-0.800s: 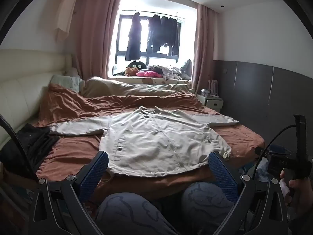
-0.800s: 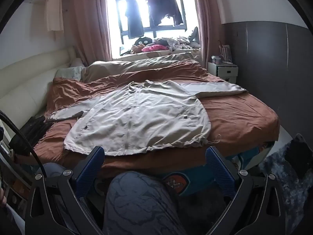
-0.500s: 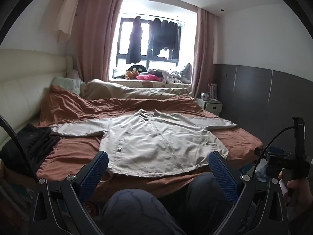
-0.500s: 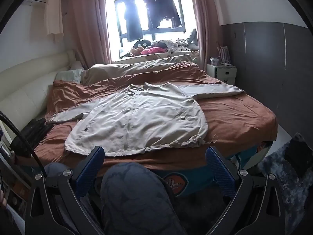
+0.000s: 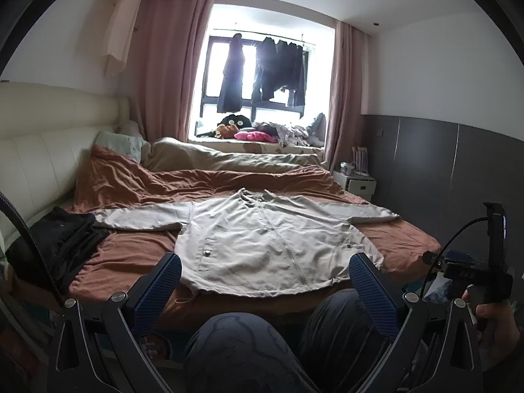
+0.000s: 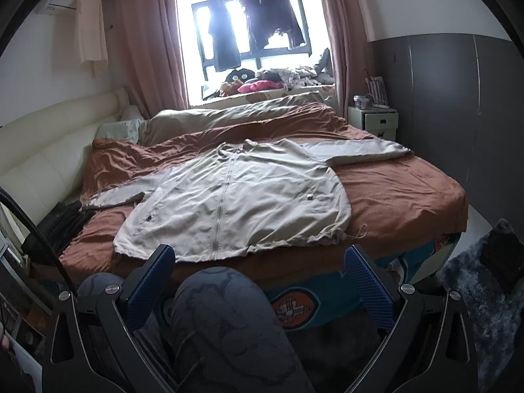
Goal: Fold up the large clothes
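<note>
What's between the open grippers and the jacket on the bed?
Only the person's knees, low in front of both. The jacket lies flat on the bed with nothing on it; the black clothes sit off its left sleeve.

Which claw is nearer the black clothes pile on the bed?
Left. The left claw hangs off the bed's near edge with the black pile just to its left; the right claw is further right, so the pile lies farther away.

Beige jacket (image 5: 271, 245) lies flat on the bed (image 5: 131, 252), sleeves spread, front up. Left tool (image 5: 265, 281) hangs wide open above someone's knees (image 5: 242, 337), empty.
</note>
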{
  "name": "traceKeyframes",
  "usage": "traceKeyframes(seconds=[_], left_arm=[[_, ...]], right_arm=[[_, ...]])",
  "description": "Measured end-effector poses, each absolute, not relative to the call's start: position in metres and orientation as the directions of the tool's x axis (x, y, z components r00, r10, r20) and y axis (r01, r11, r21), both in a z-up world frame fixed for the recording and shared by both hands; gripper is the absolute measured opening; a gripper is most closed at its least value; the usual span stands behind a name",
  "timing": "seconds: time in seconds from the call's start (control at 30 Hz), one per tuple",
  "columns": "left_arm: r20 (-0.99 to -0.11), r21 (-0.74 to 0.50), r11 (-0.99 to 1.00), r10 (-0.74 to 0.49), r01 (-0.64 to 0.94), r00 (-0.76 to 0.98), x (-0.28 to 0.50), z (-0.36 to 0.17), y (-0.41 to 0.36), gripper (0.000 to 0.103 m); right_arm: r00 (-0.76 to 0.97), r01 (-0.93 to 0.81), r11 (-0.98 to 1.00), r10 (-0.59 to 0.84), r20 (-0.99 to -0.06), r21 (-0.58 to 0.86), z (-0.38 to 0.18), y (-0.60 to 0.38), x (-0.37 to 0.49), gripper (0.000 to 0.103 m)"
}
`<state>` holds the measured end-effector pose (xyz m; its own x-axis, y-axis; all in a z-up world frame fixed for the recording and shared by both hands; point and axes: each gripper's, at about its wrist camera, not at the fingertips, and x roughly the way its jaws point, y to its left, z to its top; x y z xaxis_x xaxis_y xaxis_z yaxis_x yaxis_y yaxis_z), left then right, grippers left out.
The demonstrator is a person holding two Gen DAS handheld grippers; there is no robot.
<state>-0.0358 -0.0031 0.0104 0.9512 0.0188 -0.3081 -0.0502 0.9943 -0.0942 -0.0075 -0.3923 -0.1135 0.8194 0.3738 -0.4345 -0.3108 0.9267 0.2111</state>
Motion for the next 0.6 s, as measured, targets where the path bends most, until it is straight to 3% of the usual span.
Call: traceKeyframes(seconds=[0.6], left_arm=[[-0.300,-0.134,0.989,0.015,-0.058,0.954,-0.039,0.005,0.013,0.103]], right_arm=[[0.815,-0.330,0.926,0.378,-0.439,0.184,-0.114,-0.386,-0.006,0.103]])
